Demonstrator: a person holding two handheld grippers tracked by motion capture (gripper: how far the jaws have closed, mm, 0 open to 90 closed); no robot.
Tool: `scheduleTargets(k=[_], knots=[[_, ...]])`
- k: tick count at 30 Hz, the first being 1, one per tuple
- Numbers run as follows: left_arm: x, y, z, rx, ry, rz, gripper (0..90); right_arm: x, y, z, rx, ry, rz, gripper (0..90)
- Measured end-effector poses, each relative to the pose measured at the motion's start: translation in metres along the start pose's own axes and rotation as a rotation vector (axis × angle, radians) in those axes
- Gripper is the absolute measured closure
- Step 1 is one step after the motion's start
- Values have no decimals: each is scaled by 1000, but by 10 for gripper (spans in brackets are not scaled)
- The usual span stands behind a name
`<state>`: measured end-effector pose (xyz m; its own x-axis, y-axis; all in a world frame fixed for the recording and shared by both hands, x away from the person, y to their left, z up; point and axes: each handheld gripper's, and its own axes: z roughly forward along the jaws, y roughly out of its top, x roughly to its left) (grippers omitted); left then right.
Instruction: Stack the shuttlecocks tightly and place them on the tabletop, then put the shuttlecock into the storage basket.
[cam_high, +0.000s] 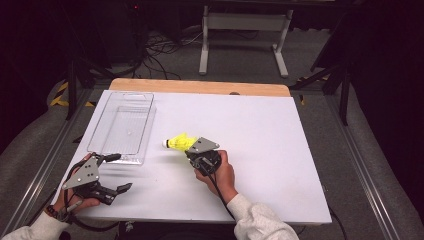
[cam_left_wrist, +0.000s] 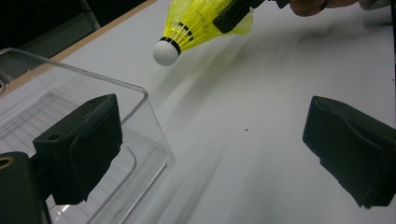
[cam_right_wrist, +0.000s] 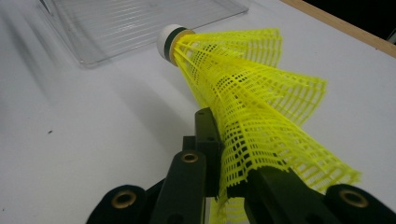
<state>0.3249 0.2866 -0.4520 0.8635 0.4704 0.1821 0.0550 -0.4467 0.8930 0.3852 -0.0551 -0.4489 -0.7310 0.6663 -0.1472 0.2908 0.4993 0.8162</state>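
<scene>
Right tongs (cam_right_wrist: 224, 182) pinch a yellow mesh shuttlecock (cam_right_wrist: 247, 93), white-tipped.

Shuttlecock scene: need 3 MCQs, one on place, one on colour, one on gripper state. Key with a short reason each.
1. Where is the clear plastic bin on the white table?
A. far right
B. left side, ahead of the left gripper
C. at the near edge, centre

2. What colour is the skirt of the shuttlecock?
A. yellow
B. red
C. white

3. How does the right gripper stand?
A. open, nothing in it
B. shut on the bin's rim
C. shut on the shuttlecock

Key: 1 B, the high view shows the bin at the table's left. 2 A, the mesh skirt is yellow and the cork tip is white. 3 C, the right gripper view shows the jaws pinching the skirt.
</scene>
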Motion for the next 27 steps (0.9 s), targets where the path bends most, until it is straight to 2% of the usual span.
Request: scheduleTargets(k=[9, 16, 27], knots=[[1, 1, 1, 1, -2, 8, 56, 0, 0, -1, -2, 4, 7, 881], [1, 1, -1, -6, 8, -2, 56, -2, 1, 0, -6, 12, 15, 881], [1, 2, 0, -5, 10, -2, 55, -8, 8, -6, -37, 9, 33, 881]])
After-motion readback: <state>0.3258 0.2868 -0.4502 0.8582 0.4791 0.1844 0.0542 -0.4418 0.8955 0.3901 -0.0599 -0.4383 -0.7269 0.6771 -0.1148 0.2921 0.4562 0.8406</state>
